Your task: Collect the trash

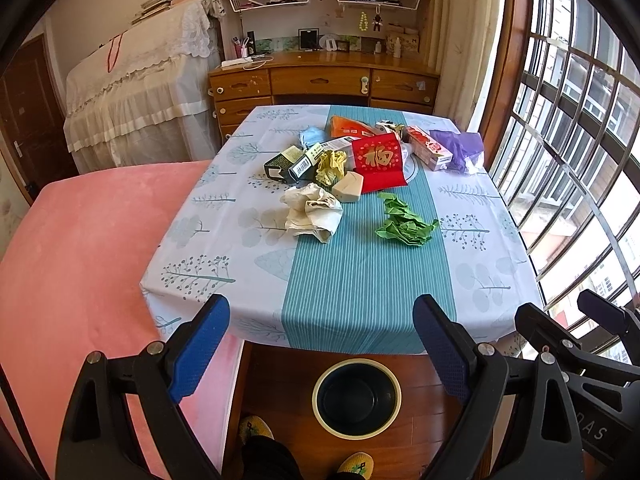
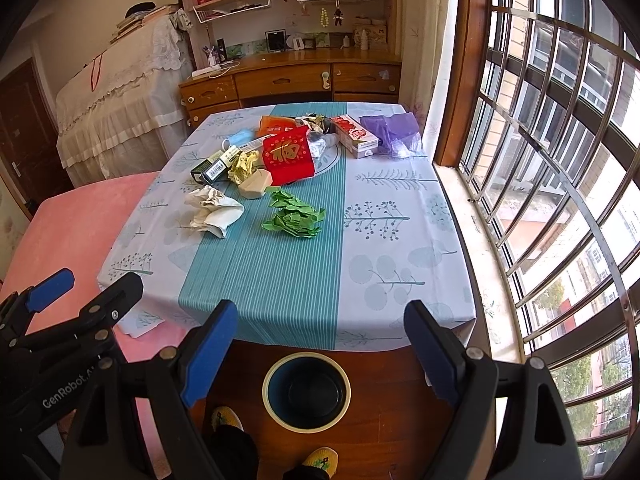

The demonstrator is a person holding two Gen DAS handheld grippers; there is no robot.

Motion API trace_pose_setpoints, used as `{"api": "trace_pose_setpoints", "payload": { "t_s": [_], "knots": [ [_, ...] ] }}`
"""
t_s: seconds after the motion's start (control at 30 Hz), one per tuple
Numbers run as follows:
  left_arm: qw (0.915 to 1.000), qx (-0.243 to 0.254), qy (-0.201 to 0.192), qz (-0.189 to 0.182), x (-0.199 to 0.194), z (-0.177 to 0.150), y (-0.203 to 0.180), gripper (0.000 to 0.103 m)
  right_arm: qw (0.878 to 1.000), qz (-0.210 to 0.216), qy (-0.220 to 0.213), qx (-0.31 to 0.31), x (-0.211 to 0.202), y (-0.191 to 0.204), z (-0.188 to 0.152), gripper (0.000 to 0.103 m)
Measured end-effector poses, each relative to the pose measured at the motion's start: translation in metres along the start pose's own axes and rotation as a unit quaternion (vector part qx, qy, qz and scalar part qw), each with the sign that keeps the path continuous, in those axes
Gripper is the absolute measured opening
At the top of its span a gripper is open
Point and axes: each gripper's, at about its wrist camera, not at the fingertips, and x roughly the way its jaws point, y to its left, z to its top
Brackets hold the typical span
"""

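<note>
Left wrist view: left tongs (image 1: 322,344) spread wide, empty, above the bin (image 1: 356,396) on the floor; trash pile (image 1: 360,164) far on the desk (image 1: 472,248).
Right wrist view: right tongs (image 2: 320,346) likewise released; green crumpled paper (image 2: 294,218) well beyond the tips.

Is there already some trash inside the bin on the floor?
No, the bin looks empty inside, and the crumpled green paper and the other trash lie on the table.

crumpled papers (image 1: 313,212): 3 | boxes (image 1: 430,146): 4 | bin (image 1: 356,396): 1
</note>
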Motion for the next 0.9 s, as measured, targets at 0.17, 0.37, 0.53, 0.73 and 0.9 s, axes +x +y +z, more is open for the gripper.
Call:
{"api": "trace_pose_setpoints", "payload": {
  "t_s": [0.17,0.37,0.53,0.73,0.9],
  "knots": [
    [1.0000,0.000,0.000,0.000,-0.002,0.001,-0.001,0.091,1.000,0.000,0.000,0.000,0.000,0.000,0.000,0.086],
    [1.0000,-0.001,0.001,-0.001,-0.003,0.005,-0.001,0.091,1.000,0.002,-0.008,-0.007,-0.003,0.001,0.006,0.086],
    [1.0000,0.001,-0.007,0.004,-0.008,0.014,-0.002,0.091,1.000,0.008,-0.023,-0.006,-0.008,0.000,0.015,0.086],
    [0.9997,0.011,-0.015,0.017,-0.007,0.033,0.003,0.091,0.999,0.013,-0.035,-0.010,-0.002,0.009,0.031,0.086],
    [0.9995,0.019,0.022,0.013,0.017,0.058,0.014,0.091,0.999,0.012,-0.030,-0.028,0.017,0.022,0.050,0.086]
  ]
}}
